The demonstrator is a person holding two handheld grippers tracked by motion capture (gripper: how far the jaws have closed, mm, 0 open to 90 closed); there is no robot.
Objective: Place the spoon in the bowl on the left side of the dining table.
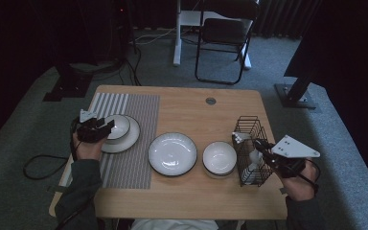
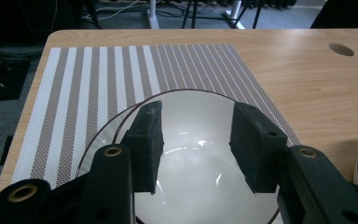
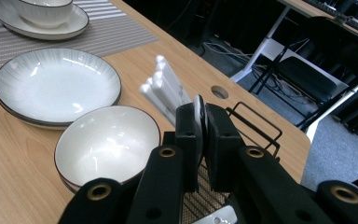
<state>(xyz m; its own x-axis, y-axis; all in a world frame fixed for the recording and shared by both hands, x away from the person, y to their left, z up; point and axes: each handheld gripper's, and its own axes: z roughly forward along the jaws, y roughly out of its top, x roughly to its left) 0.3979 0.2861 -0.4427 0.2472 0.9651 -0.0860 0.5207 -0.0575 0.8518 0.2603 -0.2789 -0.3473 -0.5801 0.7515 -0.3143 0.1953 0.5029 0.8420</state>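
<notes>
A white bowl [image 1: 120,125] sits on a white plate [image 1: 127,142] on the striped placemat [image 1: 134,110] at the table's left. My left gripper [image 1: 106,127] hovers at the bowl's near rim. In the left gripper view its jaws [image 2: 196,126] stand open over the bowl [image 2: 200,177] and touch nothing. At the right, a black wire basket [image 1: 249,127] holds white utensils [image 3: 165,88]. My right gripper [image 1: 261,147] reaches into the basket's right side. Its jaws [image 3: 199,116] are shut on a thin white utensil [image 3: 199,103] standing upright in the basket [image 3: 256,119].
A wide white plate [image 1: 172,153] and a second white bowl [image 1: 219,158] lie mid-table between the placemat and the basket. A cable hole [image 1: 211,100] marks the far side of the table. A black folding chair [image 1: 223,38] stands beyond the table.
</notes>
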